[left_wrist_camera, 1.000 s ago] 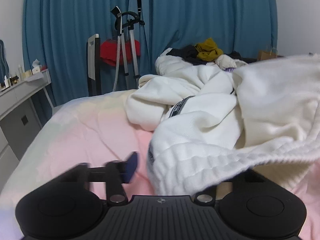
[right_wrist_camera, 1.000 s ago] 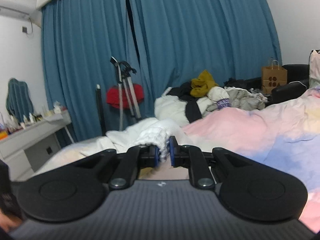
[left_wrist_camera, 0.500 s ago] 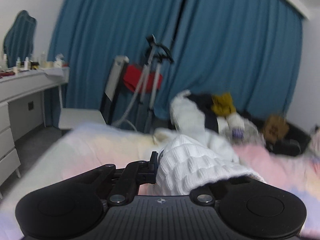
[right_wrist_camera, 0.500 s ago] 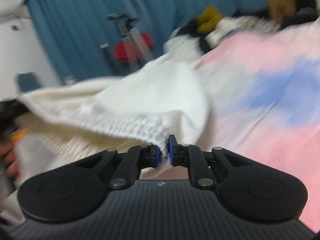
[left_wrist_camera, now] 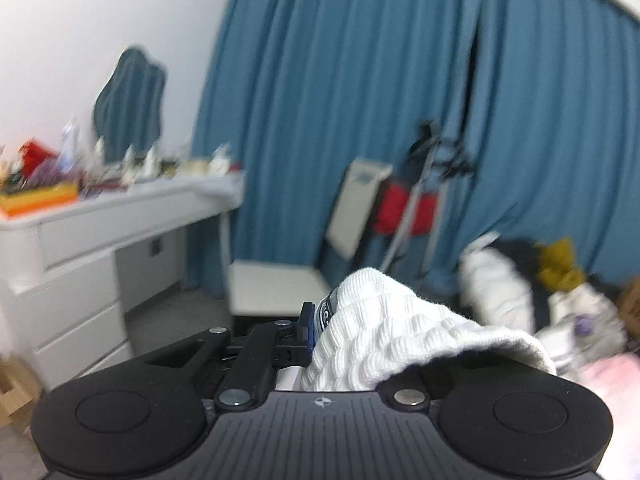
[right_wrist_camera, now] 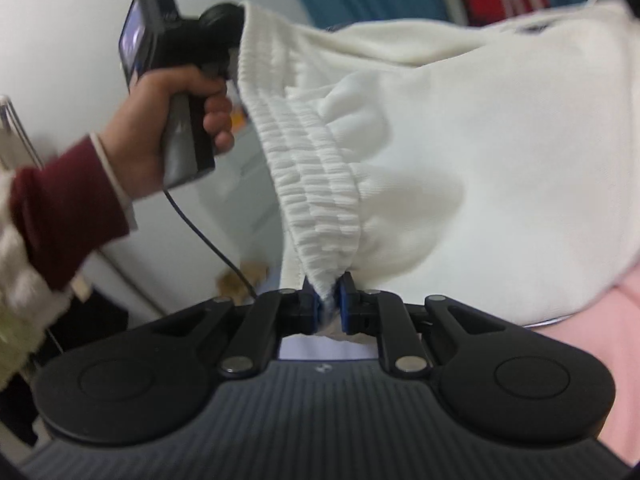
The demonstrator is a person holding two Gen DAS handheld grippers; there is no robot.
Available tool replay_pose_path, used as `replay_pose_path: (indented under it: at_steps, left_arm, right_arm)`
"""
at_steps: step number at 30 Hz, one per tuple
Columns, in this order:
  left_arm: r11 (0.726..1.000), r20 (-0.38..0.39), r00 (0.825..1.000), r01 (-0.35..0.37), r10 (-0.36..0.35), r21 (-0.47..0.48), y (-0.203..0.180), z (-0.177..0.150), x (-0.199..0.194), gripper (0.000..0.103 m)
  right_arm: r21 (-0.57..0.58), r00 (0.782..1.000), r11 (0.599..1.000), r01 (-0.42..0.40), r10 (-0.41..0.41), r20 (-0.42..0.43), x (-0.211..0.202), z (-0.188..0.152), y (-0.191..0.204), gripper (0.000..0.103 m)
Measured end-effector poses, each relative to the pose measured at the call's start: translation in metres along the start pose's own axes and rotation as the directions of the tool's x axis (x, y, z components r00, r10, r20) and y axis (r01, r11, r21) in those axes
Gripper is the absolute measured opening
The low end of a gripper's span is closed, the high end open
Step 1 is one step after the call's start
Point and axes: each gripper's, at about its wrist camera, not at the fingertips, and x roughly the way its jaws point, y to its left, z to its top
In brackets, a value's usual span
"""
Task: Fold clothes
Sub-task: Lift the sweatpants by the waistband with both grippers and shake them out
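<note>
Grippers each pinched one end of the white knit garment's (right_wrist_camera: 480, 128) ribbed waistband (right_wrist_camera: 316, 184), lifting it above the pink bed (right_wrist_camera: 608, 360): right gripper (right_wrist_camera: 329, 306) clamped on the near end, left gripper (left_wrist_camera: 320, 328) apparently closed on the far end, its right finger hidden. Spreading step; next, pull taut and lay it flat.

White ribbed garment (right_wrist_camera: 460, 152); blue curtain (left_wrist_camera: 360, 120); maroon sleeve (right_wrist_camera: 60, 208)
</note>
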Motion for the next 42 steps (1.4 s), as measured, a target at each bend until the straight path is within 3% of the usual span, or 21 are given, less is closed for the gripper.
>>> replay_pose_path:
  at_steps: [4,9,14,17,18,20,21,22,25,30,33,35,42]
  left_arm:
    - [0.990,-0.136,0.990,-0.042,0.023,-0.136,0.044,-0.043,0.045,0.010]
    - [0.987,-0.168,0.986,-0.039,0.013,-0.153,0.063,-0.066,0.055,0.012]
    - [0.991,-0.181,0.983,-0.034,0.010,-0.131,0.073,-0.072,0.033,0.029]
    - [0.992,-0.190,0.981,-0.058,0.036,-0.113,0.078,-0.077,0.017,0.044]
    - [0.991,-0.190,0.980,-0.073,0.051,-0.112,0.081,-0.080,0.008,0.050]
    - [0.991,-0.185,0.981,-0.075,0.054,-0.111,0.090,-0.087,-0.015,0.059]
    - [0.992,-0.180,0.982,-0.077,0.058,-0.100,0.092,-0.088,-0.028,0.063]
    - [0.993,-0.175,0.983,-0.078,0.062,-0.085,0.091,-0.090,-0.042,0.063]
    - [0.997,-0.153,0.986,-0.066,0.058,-0.050,0.085,-0.094,-0.083,0.073]
    - [1.000,-0.087,0.996,0.009,-0.008,0.011,0.041,-0.088,-0.144,0.080]
    - [0.995,-0.063,0.996,0.072,-0.068,0.067,0.001,-0.087,-0.173,0.081]
    - [0.988,-0.064,0.994,0.099,-0.091,0.122,-0.032,-0.090,-0.189,0.081]
    - [0.956,-0.058,0.969,0.248,-0.242,0.156,-0.134,-0.117,-0.231,0.081]
  right_arm:
    - [-0.039,0.994,0.999,0.028,-0.032,-0.107,0.038,-0.012,-0.009,0.014]
    - [-0.052,0.994,0.999,-0.003,-0.002,-0.105,0.032,-0.014,-0.009,0.015]
    - [-0.070,0.996,0.997,-0.035,0.029,-0.087,0.025,-0.015,-0.007,0.024]
    - [-0.095,0.998,0.995,-0.021,0.015,-0.068,0.014,-0.022,-0.004,0.030]
    - [-0.096,0.998,0.995,-0.013,0.007,-0.065,0.013,-0.023,-0.003,0.034]
    - [-0.091,0.998,0.996,-0.008,0.002,-0.065,0.011,-0.025,-0.002,0.055]
    - [-0.090,0.998,0.996,-0.006,0.000,-0.064,0.010,-0.027,-0.001,0.077]
    - [-0.109,0.999,0.994,-0.003,-0.003,-0.050,0.007,-0.027,0.002,0.090]
    - [-0.154,1.000,0.988,0.016,-0.017,-0.004,-0.005,-0.028,0.010,0.097]
    - [-0.162,0.997,0.985,0.055,-0.044,0.068,-0.030,-0.018,0.014,0.097]
    - [-0.201,0.986,0.973,0.110,-0.082,0.143,-0.071,-0.016,0.016,0.097]
    - [-0.214,0.972,0.962,0.171,-0.130,0.196,-0.088,-0.006,0.006,0.097]
    - [-0.196,0.898,0.909,0.368,-0.292,0.329,-0.172,0.013,-0.026,0.097]
